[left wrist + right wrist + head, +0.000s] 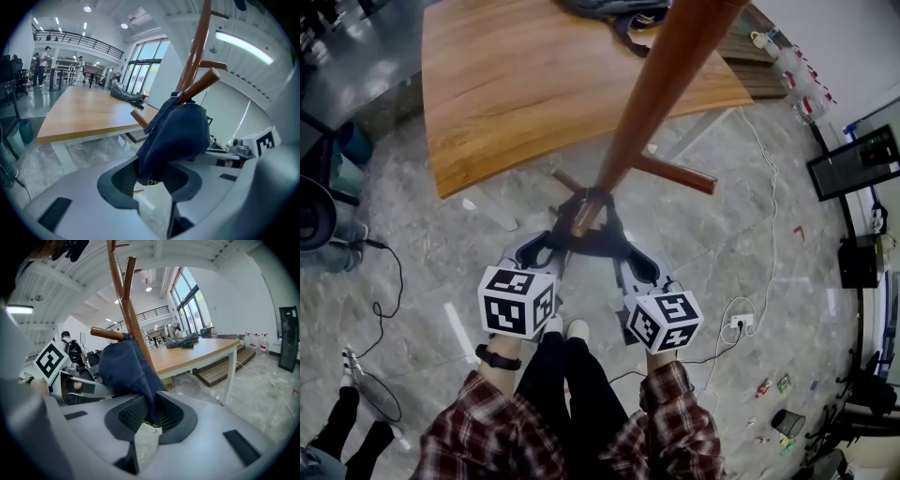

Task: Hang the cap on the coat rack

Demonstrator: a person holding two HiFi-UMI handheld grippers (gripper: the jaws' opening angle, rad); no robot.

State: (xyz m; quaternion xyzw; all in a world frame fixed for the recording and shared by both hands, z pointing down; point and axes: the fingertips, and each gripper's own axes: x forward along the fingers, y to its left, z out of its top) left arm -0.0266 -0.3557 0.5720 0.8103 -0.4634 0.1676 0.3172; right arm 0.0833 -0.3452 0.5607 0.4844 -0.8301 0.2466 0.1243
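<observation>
A dark blue cap [602, 240] hangs over the end of a slanted peg [199, 86] of the brown wooden coat rack [656, 84]. Both grippers meet at its lower edge. My left gripper [150, 180] stands open. The cap's [178, 136] rim hangs between its ribbed pads without being pressed. My right gripper [149, 416] is shut on a thin fold of the cap [124, 366]. In the head view the left gripper [551, 242] and right gripper [623, 253] flank the peg tip from either side.
A large wooden table [544, 75] stands just behind the rack, with a dark garment [609, 9] at its far edge. The rack's feet [675, 173] spread over the marble floor. Cables and a power strip [739, 322] lie to the right, and a dark screen [853, 161] stands beyond.
</observation>
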